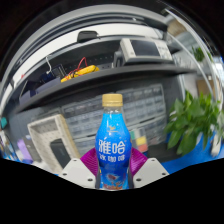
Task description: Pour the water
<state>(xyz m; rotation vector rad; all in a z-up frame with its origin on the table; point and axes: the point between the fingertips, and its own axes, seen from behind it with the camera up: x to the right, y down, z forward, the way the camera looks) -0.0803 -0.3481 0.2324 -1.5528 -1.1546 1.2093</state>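
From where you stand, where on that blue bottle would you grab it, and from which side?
Grip the blue bottle around its middle, on the labelled body below the narrowing neck and yellow cap, coming in level from the front. It stands upright and its sides there look straight, so two fingers can probably press evenly. The hand-held gripper already has the bottle between its fingers, with the pink pads beside it.

A leafy green potted plant (192,120) stands beside a white wire-mesh basket (135,103). Above, a grey boxy electronic instrument (143,48) sits on a shelf (60,88).
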